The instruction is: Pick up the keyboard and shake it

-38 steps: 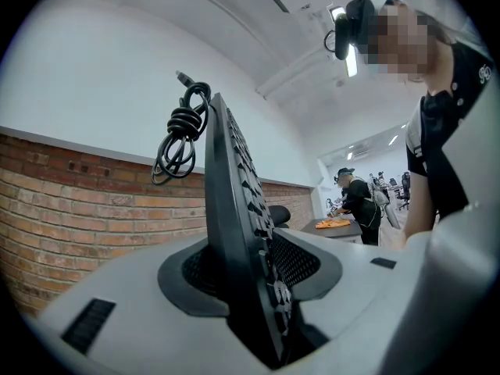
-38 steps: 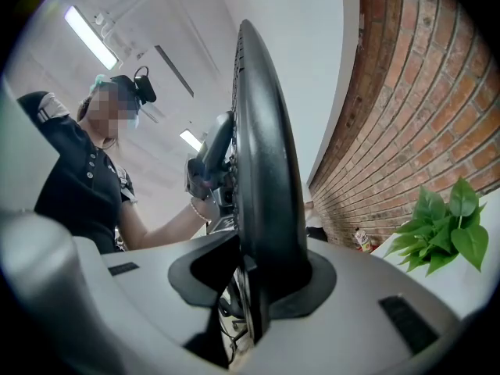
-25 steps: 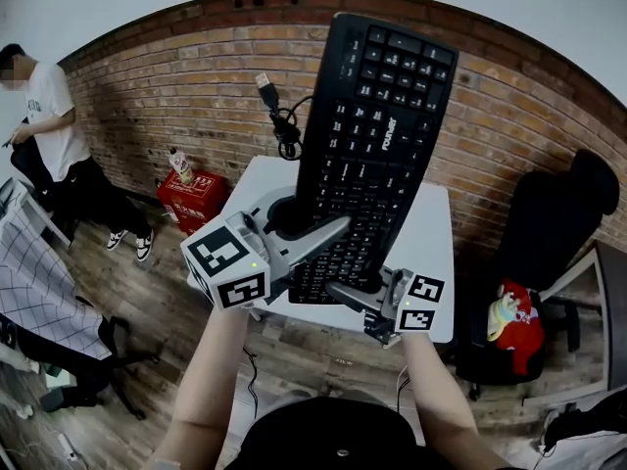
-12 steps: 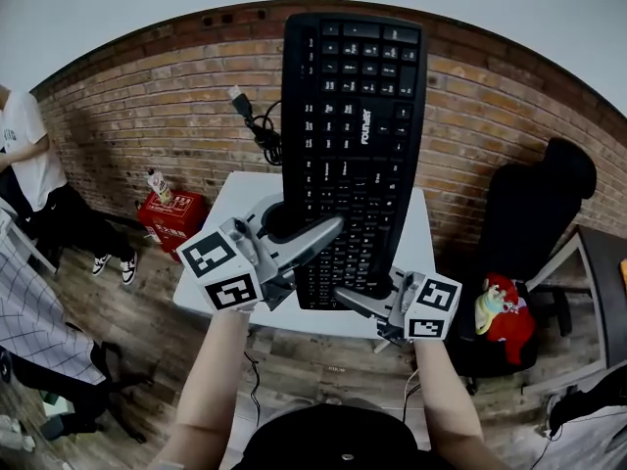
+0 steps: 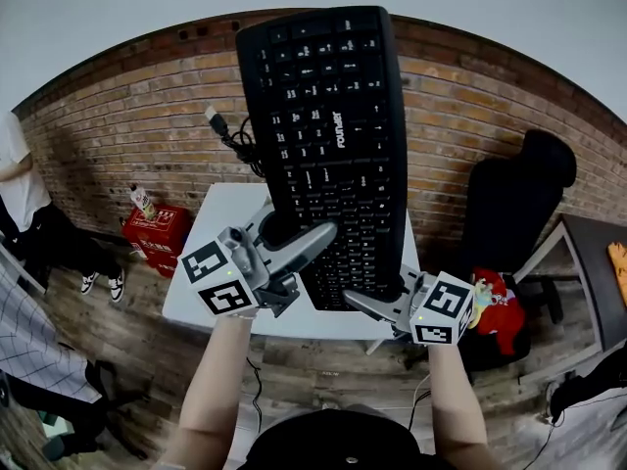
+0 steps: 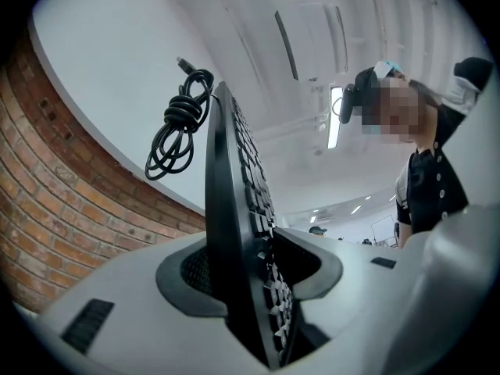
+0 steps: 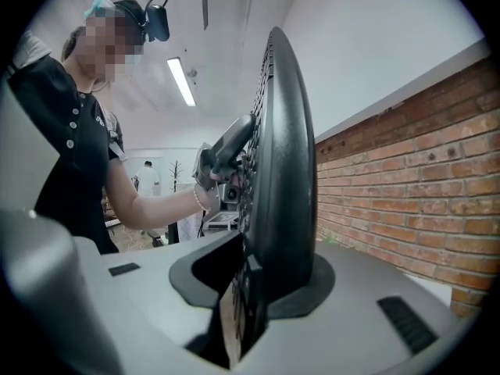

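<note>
While the black keyboard (image 5: 328, 145) stands on end in the air above the white table (image 5: 201, 262), both grippers are clamped on its lower end, touching nothing else. The left gripper (image 5: 302, 241) bites the keyboard's left long edge just above the bottom corner; in the left gripper view its 2 jaws stand fairly wide apart, with the keyboard's full thickness filling the gap between them – one dark pad against the keys, the other against the back. The right gripper (image 5: 377, 297) grips the bottom right corner, and the right gripper view shows its jaws set closer together, pinched onto the thinner rim there, key side toward the person. The keyboard's keys face the head camera and its far end tips up in front of the brick wall (image 5: 127, 135). Its coiled black USB cable (image 5: 235, 140) – bundled in a loop – hangs off the upper left edge, clear of the table.
</note>
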